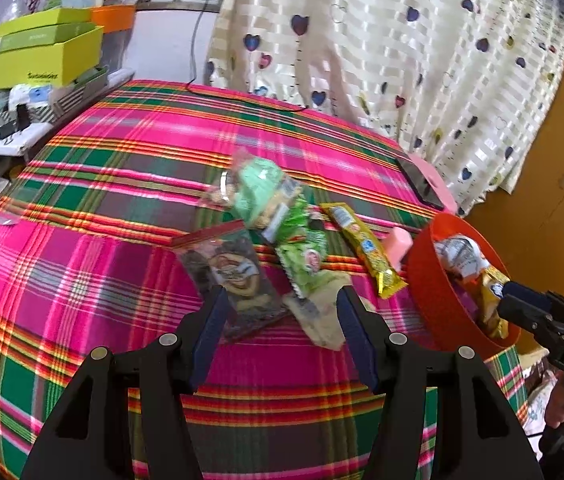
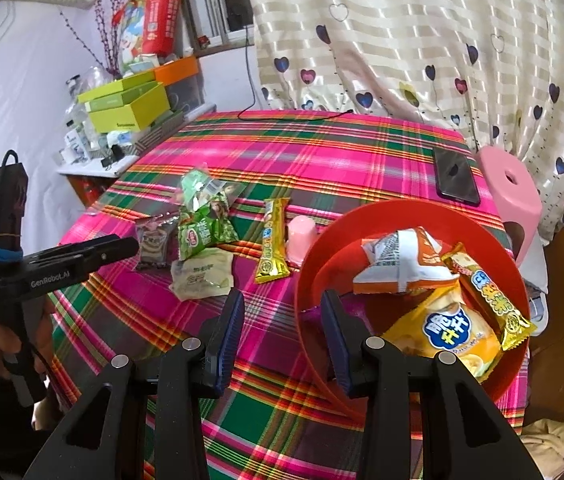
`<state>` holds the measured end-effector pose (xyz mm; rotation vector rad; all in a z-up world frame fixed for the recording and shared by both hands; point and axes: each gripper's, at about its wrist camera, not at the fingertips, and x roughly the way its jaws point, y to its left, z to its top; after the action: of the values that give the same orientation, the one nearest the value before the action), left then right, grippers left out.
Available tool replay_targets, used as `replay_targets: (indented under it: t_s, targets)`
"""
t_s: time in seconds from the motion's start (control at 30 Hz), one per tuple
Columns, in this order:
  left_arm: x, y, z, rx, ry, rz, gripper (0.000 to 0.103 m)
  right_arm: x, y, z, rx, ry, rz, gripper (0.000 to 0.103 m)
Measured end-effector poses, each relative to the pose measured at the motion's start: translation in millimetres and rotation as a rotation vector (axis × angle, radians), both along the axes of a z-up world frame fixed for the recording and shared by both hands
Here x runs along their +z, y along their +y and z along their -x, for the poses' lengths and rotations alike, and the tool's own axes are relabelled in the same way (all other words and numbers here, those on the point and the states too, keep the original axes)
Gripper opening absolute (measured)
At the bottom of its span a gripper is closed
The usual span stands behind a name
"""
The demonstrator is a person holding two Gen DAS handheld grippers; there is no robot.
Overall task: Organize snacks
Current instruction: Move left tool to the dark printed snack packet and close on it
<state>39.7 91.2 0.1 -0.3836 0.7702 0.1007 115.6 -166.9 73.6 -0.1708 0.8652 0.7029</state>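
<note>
Several snack packets lie on the plaid cloth: a dark packet [image 1: 234, 280], a green packet [image 1: 301, 256], a pale packet [image 1: 321, 316], a yellow bar [image 1: 365, 252] and a pink jelly cup [image 2: 301, 236]. My left gripper [image 1: 282, 320] hovers open just above the dark and pale packets, touching neither. The red bowl [image 2: 321, 224] holds a white-orange packet [image 2: 401, 260], a yellow packet [image 2: 449, 332] and a yellow-red bar [image 2: 489, 296]. My right gripper [image 2: 282, 320] is open and straddles the bowl's near left rim, one finger inside and one outside, without pinching it.
A black phone [image 2: 455, 176] lies at the cloth's far right, beside a pink stool [image 2: 513, 192]. A heart-patterned curtain [image 2: 421, 60] hangs behind. Green boxes [image 2: 130, 108] and clutter fill a shelf at the far left. A black cable [image 2: 250, 80] trails onto the table's back edge.
</note>
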Motion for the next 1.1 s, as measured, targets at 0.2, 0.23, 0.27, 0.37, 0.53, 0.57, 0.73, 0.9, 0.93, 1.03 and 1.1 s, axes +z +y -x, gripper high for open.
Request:
replay_targets:
  t_s: [0.2, 0.23, 0.27, 0.37, 0.53, 0.57, 0.73, 0.9, 0.93, 1.03, 1.1]
  targets:
    - [-8.4, 8.9, -2.4, 0.029, 0.027, 0.012, 0.058, -1.9, 7.7, -1.0, 0.011, 0.005, 0.008, 0.038]
    - [-9.4, 9.4, -2.8, 0.032, 0.029, 0.015, 0.058, -1.9, 9.1, -1.2, 0.013, 0.005, 0.009, 0.038]
    - [-10.2, 9.8, -2.4, 0.035, 0.030, 0.020, 0.058, -1.9, 10.5, -1.5, 0.015, 0.005, 0.009, 0.038]
    - [-12.7, 13.6, -2.9, 0.046, 0.034, 0.033, 0.058, -1.5, 14.4, -2.1, 0.021, 0.004, 0.011, 0.038]
    - [-16.4, 20.5, -4.1, 0.069, 0.041, 0.054, 0.058, -1.8, 22.4, -3.1, 0.035, 0.003, 0.015, 0.038]
    - [-17.2, 21.4, -4.2, 0.072, 0.042, 0.056, 0.058, -2.2, 23.2, -3.6, 0.037, 0.004, 0.016, 0.038]
    - [-21.7, 24.5, -6.9, 0.082, 0.052, 0.063, 0.058, -4.3, 29.7, -6.7, 0.044, 0.011, 0.018, 0.038]
    - [-27.7, 24.2, -16.8, 0.095, 0.065, 0.070, 0.058, -8.3, 34.8, -9.8, 0.052, 0.021, 0.024, 0.038]
    - [-28.9, 24.1, -19.6, 0.099, 0.065, 0.073, 0.058, -8.9, 35.3, -10.5, 0.054, 0.022, 0.024, 0.038]
    - [-33.1, 23.1, -27.1, 0.109, 0.075, 0.075, 0.058, -10.4, 37.7, -13.5, 0.057, 0.025, 0.026, 0.038]
    - [-35.9, 21.5, -32.8, 0.112, 0.082, 0.072, 0.058, -11.1, 40.0, -15.1, 0.059, 0.026, 0.026, 0.038]
